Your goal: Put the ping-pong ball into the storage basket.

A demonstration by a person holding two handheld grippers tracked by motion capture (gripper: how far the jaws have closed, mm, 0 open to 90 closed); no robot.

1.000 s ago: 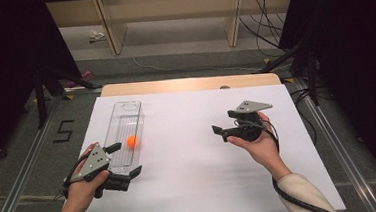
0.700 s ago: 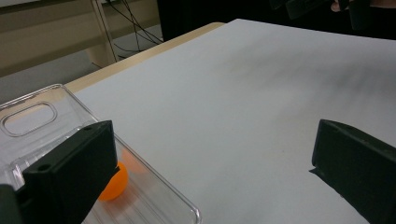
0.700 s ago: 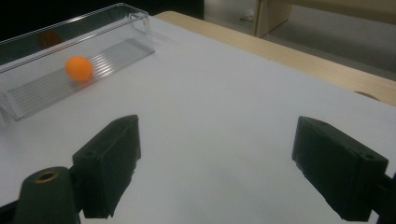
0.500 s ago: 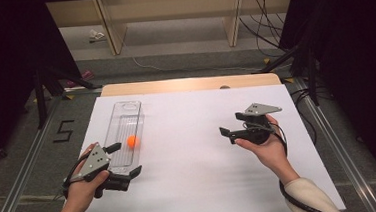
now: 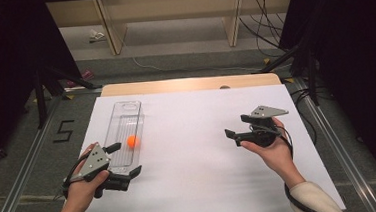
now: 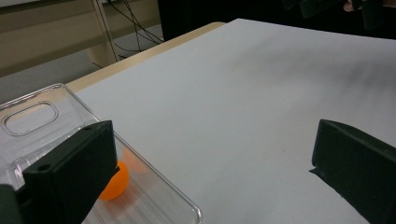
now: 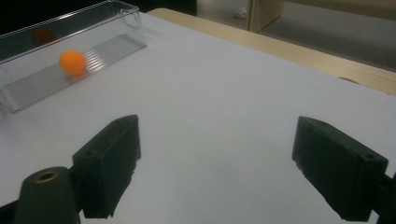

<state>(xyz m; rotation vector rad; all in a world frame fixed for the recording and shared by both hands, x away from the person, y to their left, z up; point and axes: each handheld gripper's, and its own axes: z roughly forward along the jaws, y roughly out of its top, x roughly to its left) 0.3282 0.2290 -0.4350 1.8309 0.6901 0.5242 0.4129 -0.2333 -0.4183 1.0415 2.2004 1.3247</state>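
We record the left gripper [image 5: 124, 160] at the near left of the worktop [image 5: 201, 185], held in the person's left hand [image 5: 84, 186]. Its jaws stand wide apart and hold nothing. In the high view, 1 jaw lies against the near end of the clear tray [image 5: 117, 163] and the other rests on the white sheet just beside the tray's near right corner.

The clear tray runs lengthwise away from the person along the left side of the worktop. The orange ball [image 5: 133, 141] sits inside it, on the ribbed floor, toward the near half and close to the right wall. In the left gripper view the ball [image 6: 114, 182] is partly hidden behind the left jaw.

To the right, well apart from the tray, we note the right gripper [image 5: 238, 126] in the person's right hand [image 5: 274, 152], jaws pointing left toward the tray. Its jaws are likewise spread wide and empty. We cannot tell whether it touches the sheet.
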